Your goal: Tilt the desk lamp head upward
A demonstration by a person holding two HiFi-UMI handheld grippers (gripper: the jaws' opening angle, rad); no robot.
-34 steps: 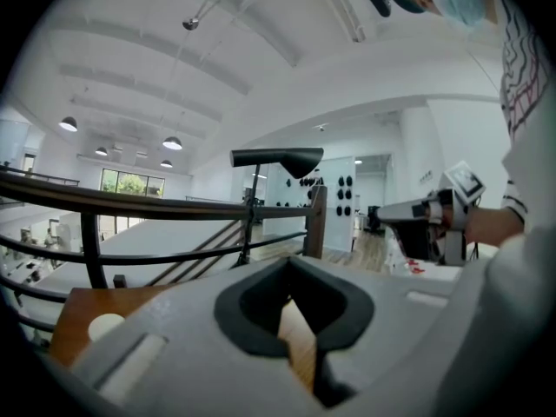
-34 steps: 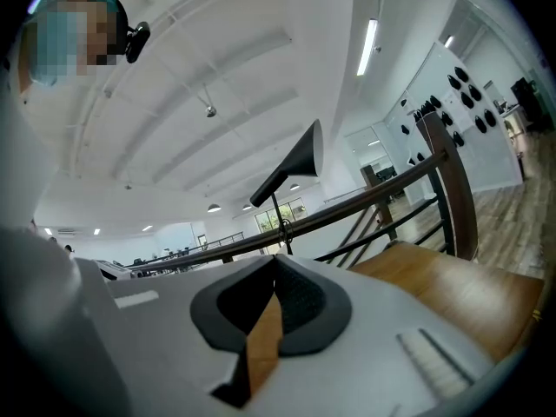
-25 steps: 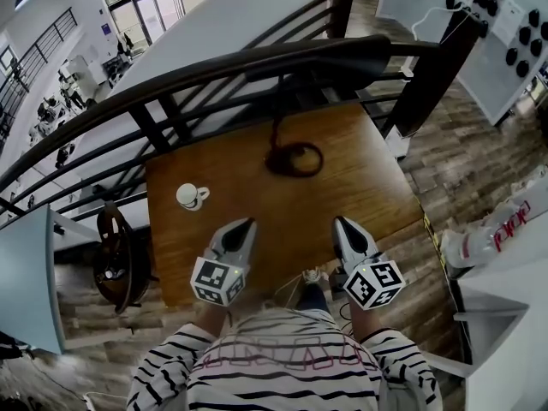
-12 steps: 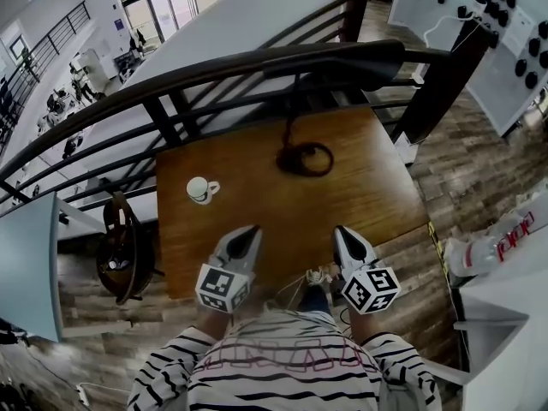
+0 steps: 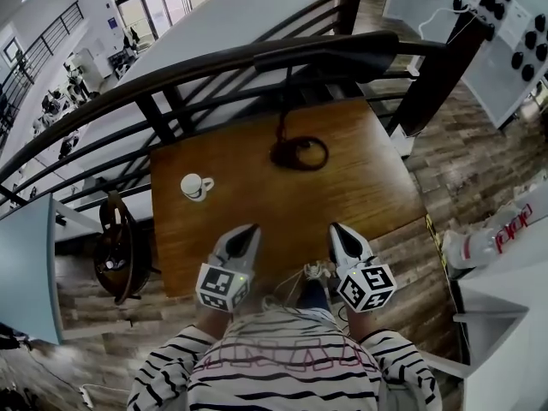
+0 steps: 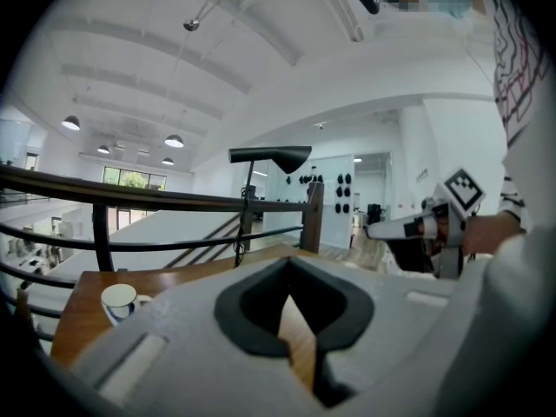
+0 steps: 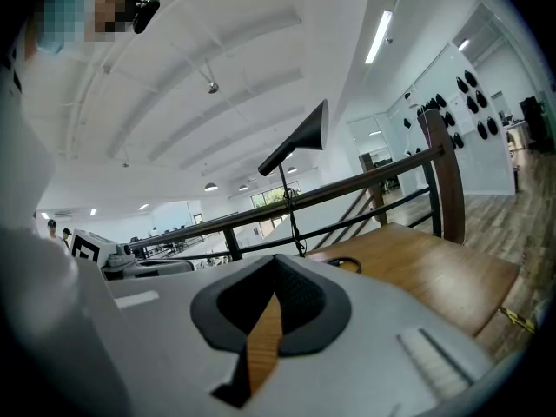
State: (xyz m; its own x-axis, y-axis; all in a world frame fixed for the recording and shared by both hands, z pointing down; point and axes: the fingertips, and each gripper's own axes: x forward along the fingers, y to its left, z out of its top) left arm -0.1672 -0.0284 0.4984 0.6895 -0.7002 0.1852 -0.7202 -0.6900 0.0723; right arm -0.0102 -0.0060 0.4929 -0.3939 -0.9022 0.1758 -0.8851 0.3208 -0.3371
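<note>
1. Left gripper (image 5: 247,232) & right gripper (image 5: 337,229): jaws closed, nothing held, both low over the wooden desk's (image 5: 377,187) near edge.
2. Lamp head (image 6: 270,155) sits high over the far edge, well apart from both, looking abt level; whether it's already tilted can't be settled.
3. If it needs raising, a gripper must reach up under it.
4. Red print on white object (image 5: 512,227), right: unreadable.

Looking down on a wooden table (image 5: 377,187) butting against a dark curved railing (image 5: 128,88). Standing on grey-brown plank floor (image 5: 479,152). Facing a white wall panel (image 5: 514,50) dotted with black knobs at right. Overlooking a bright lower hall with glass doors (image 5: 158,7). Shining down from round ceiling lamps (image 6: 174,140) under a white beamed ceiling (image 6: 261,50).
</note>
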